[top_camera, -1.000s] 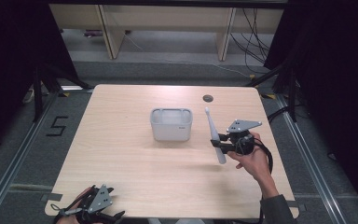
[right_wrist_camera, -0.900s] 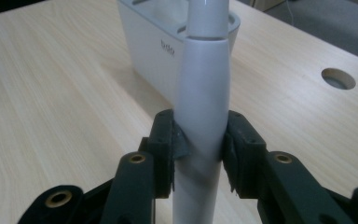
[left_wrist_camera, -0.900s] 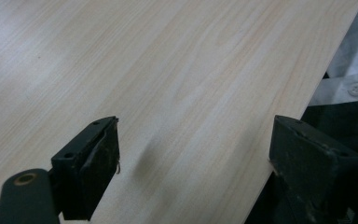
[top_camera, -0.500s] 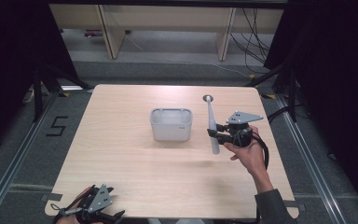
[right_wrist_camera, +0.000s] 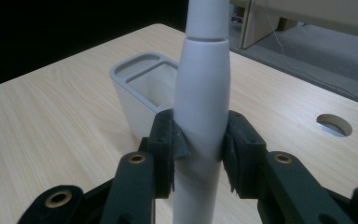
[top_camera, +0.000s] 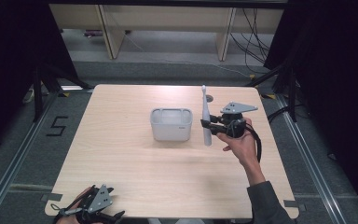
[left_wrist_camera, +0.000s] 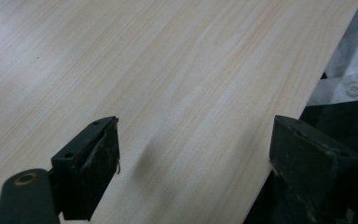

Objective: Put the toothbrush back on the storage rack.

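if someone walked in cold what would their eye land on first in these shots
Most likely the long grey electric toothbrush, clamped upright in the right gripper just right of the table's middle, with the black jaws pressed on its handle. Next comes the grey two-compartment holder standing just left of it at the centre of the pale wooden table. The left gripper sits at the table's near left edge, jaws wide apart with nothing between them.

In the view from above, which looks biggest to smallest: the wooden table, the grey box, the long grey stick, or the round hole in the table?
1. Light wooden table.
2. Grey rectangular plastic container.
3. Long pale grey handle-shaped tool, clamped in the right gripper; longer than the container but far thinner, and raised nearer the camera, so unsure.
4. Round hole, partly hidden.
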`<move>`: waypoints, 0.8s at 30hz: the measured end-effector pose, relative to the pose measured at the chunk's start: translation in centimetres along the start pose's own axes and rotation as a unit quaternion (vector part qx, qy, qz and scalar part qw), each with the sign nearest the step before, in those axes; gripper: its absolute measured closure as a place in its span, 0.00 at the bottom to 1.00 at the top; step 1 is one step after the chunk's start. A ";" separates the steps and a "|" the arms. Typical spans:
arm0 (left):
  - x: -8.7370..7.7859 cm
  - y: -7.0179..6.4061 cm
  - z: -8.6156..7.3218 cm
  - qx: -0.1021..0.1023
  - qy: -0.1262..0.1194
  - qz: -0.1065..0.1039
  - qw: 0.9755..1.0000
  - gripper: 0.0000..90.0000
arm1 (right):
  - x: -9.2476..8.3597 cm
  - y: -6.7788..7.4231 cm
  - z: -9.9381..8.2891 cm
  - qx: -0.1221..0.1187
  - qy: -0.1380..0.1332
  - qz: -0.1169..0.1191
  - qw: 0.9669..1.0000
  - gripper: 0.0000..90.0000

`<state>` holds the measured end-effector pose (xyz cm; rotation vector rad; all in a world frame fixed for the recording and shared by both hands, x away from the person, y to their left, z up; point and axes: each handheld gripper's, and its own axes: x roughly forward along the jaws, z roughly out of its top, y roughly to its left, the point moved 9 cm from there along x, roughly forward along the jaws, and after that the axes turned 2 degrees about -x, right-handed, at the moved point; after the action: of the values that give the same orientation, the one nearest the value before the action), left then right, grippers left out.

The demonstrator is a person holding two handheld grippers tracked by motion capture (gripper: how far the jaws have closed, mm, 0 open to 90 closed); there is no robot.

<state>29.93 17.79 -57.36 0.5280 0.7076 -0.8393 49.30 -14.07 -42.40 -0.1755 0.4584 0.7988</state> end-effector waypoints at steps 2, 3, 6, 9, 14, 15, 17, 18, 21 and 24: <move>0.0 0.0 0.1 -0.003 -0.005 0.000 1.000 0.18 | 0.0 -0.2 0.2 -0.011 0.000 -0.002 1.000 0.74; -0.1 0.0 0.1 0.003 0.000 -0.003 1.000 0.18 | 0.1 0.0 0.3 -0.002 0.001 0.003 1.000 0.74; -0.1 0.1 0.0 0.007 0.004 0.000 1.000 0.18 | 0.4 0.1 0.8 -0.009 -0.005 -0.001 1.000 0.74; -0.1 -0.1 0.0 0.004 0.000 -0.003 1.000 0.18 | 0.7 0.2 1.5 -0.014 0.002 0.002 1.000 0.74; -0.1 -0.1 0.1 -0.004 -0.003 -0.002 1.000 0.18 | 0.9 0.6 2.2 -0.007 -0.003 0.008 1.000 0.74; -0.1 0.0 0.1 0.002 -0.003 -0.002 1.000 0.18 | 0.8 0.4 2.4 -0.015 0.000 0.006 1.000 0.74; -0.1 0.0 0.0 0.006 0.002 -0.003 1.000 0.18 | 0.8 0.4 2.8 -0.018 -0.001 0.005 1.000 0.74; -0.2 0.0 0.0 0.008 0.004 -0.003 1.000 0.18 | 0.8 0.6 3.0 -0.010 0.002 0.010 1.000 0.74; -0.1 -0.1 0.0 0.004 0.000 -0.003 1.000 0.18 | 0.9 0.6 3.8 -0.010 0.001 0.015 1.000 0.74; -0.1 0.0 0.0 0.002 0.000 -0.002 1.000 0.18 | 0.9 0.7 4.1 -0.001 0.000 0.016 1.000 0.74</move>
<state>29.88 17.82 -57.25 0.5303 0.7067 -0.8455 50.73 -11.67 -39.14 -0.1705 0.4620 0.8308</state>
